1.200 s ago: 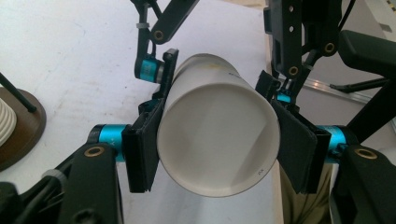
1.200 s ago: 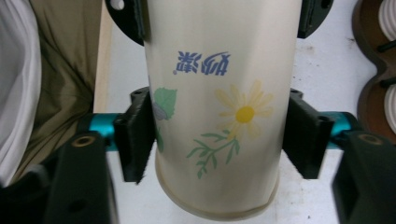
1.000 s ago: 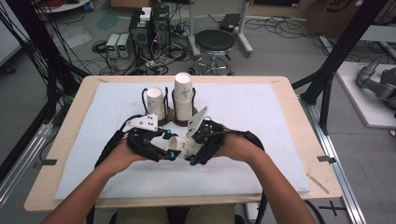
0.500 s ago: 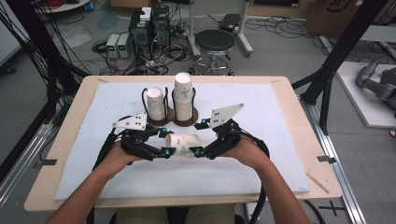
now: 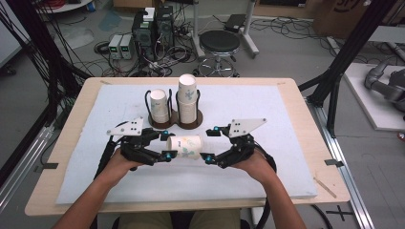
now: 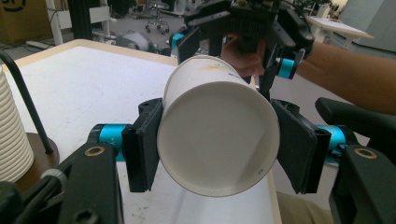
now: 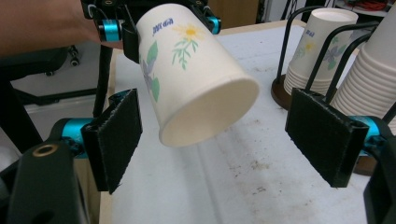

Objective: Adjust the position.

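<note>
A white paper cup (image 5: 187, 147) with a flower print lies level in the air, just in front of the holder. My left gripper (image 5: 166, 145) is shut on its left end. In the left gripper view both pads press the sides of the cup (image 6: 210, 93), whose round end faces the camera; the left gripper (image 6: 217, 144) holds it firmly. My right gripper (image 5: 208, 145) stands open at the cup's right end. In the right gripper view that end of the cup (image 7: 187, 79) hangs between the wide-set pads of the right gripper (image 7: 217, 140), touching neither.
A dark wire holder (image 5: 179, 121) behind the grippers carries a short cup stack (image 5: 160, 106) and a taller cup stack (image 5: 187, 98). A white mat (image 5: 286, 124) covers the wooden table (image 5: 305, 95). A stool (image 5: 218, 43) and electronics stand on the floor beyond.
The two hands were close together at the cup; the right gripper has drawn away to the right and sunk slightly, its jaws off the cup. The left gripper keeps the cup.
</note>
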The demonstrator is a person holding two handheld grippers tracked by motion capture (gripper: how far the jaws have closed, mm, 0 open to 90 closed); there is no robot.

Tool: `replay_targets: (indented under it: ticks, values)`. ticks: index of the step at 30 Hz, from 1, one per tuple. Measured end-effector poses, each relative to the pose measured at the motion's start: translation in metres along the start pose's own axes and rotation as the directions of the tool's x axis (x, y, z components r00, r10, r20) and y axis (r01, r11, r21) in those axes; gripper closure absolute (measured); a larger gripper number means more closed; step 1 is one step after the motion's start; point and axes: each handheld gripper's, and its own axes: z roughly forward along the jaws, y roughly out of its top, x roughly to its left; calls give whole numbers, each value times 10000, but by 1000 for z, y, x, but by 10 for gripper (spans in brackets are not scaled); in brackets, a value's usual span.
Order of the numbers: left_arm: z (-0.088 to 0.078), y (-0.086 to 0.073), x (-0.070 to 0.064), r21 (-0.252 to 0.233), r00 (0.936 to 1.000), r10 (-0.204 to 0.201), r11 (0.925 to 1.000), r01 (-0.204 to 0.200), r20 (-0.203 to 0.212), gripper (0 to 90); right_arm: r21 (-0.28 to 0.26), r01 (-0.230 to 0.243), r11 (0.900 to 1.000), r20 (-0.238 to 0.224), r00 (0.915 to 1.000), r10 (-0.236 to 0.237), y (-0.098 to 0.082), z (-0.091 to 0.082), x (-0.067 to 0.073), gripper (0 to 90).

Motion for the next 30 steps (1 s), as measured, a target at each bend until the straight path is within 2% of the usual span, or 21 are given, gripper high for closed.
replay_targets:
  ticks: [5,19,27,30]
  values:
    - [0,-1,-1,-119,9999,110,9999,-110,65,377,-217,-360,9991,-290,9990,354,-11,5,-1,193]
    - [1,-1,-3,-253,9992,197,9995,-188,352,377,-181,-429,9989,-837,9956,412,-17,15,1,193]
    - [3,0,-6,-351,9977,349,9988,-328,585,378,-257,-567,9981,-1288,9903,529,-16,19,0,193]
    - [5,0,-7,-342,9971,378,9988,-356,662,377,-326,-460,9984,-1451,9886,408,-16,22,-1,210]
